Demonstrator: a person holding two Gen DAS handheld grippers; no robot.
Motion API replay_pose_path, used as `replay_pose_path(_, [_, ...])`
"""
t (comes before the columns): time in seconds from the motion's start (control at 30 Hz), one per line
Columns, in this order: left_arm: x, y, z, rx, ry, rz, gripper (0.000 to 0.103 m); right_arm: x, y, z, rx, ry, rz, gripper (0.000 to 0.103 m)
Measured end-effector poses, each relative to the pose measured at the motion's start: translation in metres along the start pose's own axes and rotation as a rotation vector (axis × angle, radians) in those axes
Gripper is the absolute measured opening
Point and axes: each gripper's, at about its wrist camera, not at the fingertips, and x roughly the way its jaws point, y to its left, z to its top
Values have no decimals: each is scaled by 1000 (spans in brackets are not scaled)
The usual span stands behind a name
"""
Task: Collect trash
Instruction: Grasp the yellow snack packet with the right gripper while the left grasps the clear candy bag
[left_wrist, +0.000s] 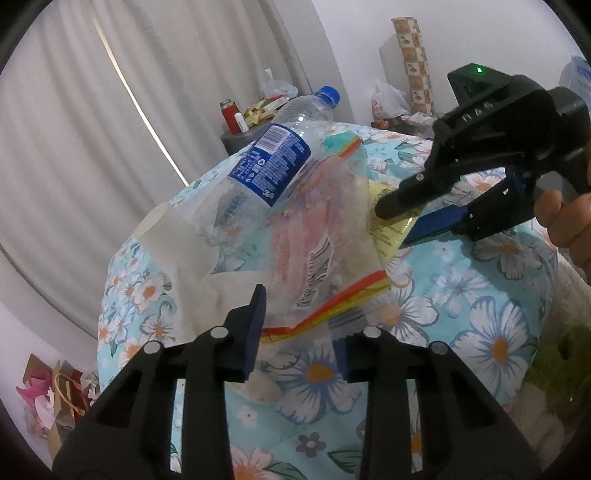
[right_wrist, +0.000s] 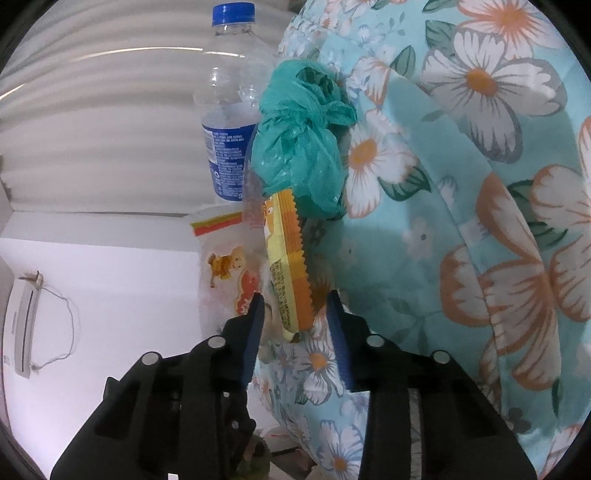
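A pile of trash lies on a floral bedspread (left_wrist: 461, 295). An empty plastic bottle (left_wrist: 273, 158) with a blue label and cap rests on a clear wrapper with red and yellow edges (left_wrist: 325, 258). A yellow snack wrapper (left_wrist: 391, 221) lies at the pile's right. My left gripper (left_wrist: 299, 332) is open, its jaws on either side of the clear wrapper's near edge. My right gripper (left_wrist: 399, 225) is open with its jaws around the yellow wrapper (right_wrist: 288, 277). The right wrist view also shows the bottle (right_wrist: 229, 110), a knotted green plastic bag (right_wrist: 303, 147) and my right gripper (right_wrist: 295, 325).
A grey side table (left_wrist: 240, 140) behind the bed holds a red jar and small clutter. A patterned roll (left_wrist: 413, 62) and a white plastic bag (left_wrist: 388, 99) stand at the back right. Gift bags (left_wrist: 55, 391) sit on the floor at the left. Curtains hang behind.
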Motion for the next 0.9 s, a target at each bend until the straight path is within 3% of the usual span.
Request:
replay_pose_path(0.27, [-4,6,3,-19,-14,6,18,-3,-5,-3,-6,-8,34,10])
replay_pose_path(0.6, [-12,10,8,-38,-40,6,5,-14,0,-8,-35,-16,60,6])
replay_pose_path(0.9, [-26,12,15,-70,-75,11,2,-47,-3,-17,-63,-34,80,5])
